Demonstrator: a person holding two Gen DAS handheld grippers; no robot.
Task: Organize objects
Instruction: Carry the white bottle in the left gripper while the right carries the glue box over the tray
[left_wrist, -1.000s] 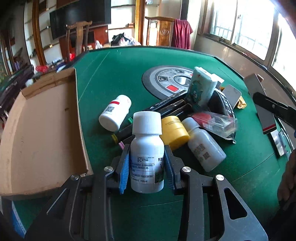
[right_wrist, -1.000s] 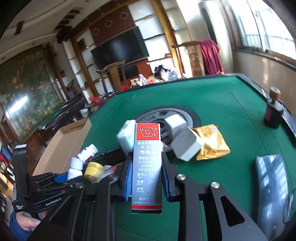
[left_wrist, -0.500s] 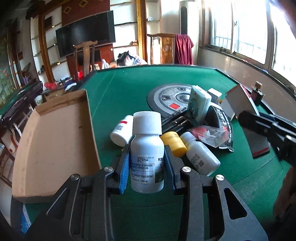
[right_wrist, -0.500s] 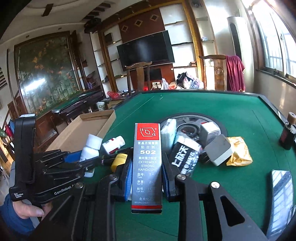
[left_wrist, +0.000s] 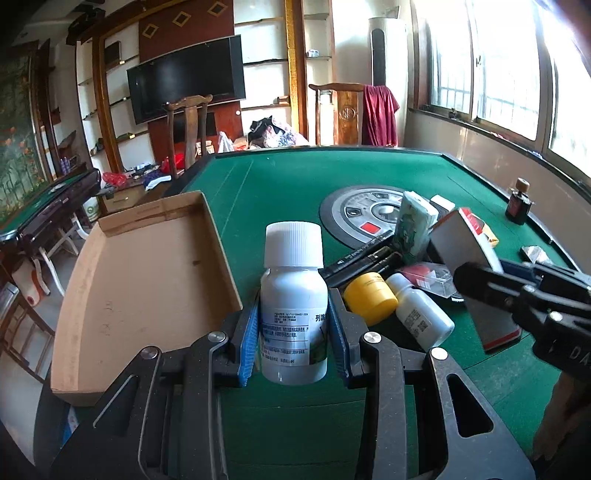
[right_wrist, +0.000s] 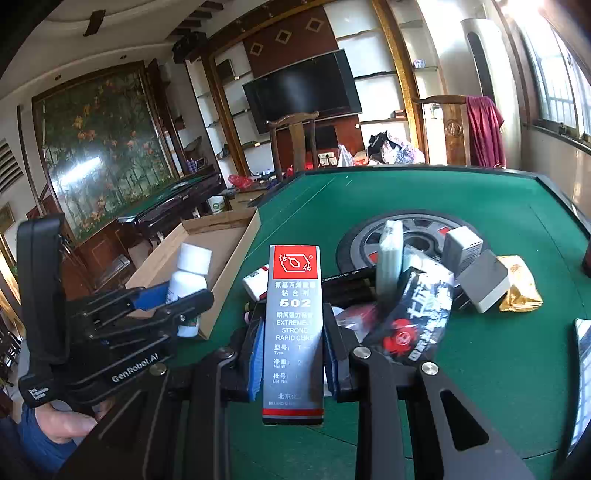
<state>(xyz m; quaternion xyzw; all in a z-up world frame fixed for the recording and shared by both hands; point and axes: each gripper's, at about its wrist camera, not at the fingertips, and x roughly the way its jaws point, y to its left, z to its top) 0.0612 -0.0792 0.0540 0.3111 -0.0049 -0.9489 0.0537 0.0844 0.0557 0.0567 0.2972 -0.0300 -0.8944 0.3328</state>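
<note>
My left gripper (left_wrist: 293, 334) is shut on a white pill bottle (left_wrist: 293, 302) with a white cap, held upright above the green table, just right of the open cardboard box (left_wrist: 147, 280). My right gripper (right_wrist: 293, 354) is shut on a tall grey 502 glue box (right_wrist: 293, 325) with a red top, held upright. In the right wrist view the left gripper (right_wrist: 173, 301) and its bottle (right_wrist: 188, 273) hang at the box's (right_wrist: 207, 243) near right edge. In the left wrist view the right gripper (left_wrist: 524, 299) holds the glue box (left_wrist: 476, 280) at the right.
A pile lies on the green table (left_wrist: 280, 192): a yellow jar (left_wrist: 369, 299), a white bottle (left_wrist: 421, 314), black markers (left_wrist: 365, 254), a tissue pack (left_wrist: 412, 225), a black packet (right_wrist: 417, 314), a gold packet (right_wrist: 521, 284). A round centre panel (left_wrist: 362, 214) and a dark bottle (left_wrist: 517, 203) stand beyond.
Both grippers have risen and tilted up, each still holding its object. The left gripper with the bottle has shifted toward the cardboard box; the right gripper has come closer to it.
</note>
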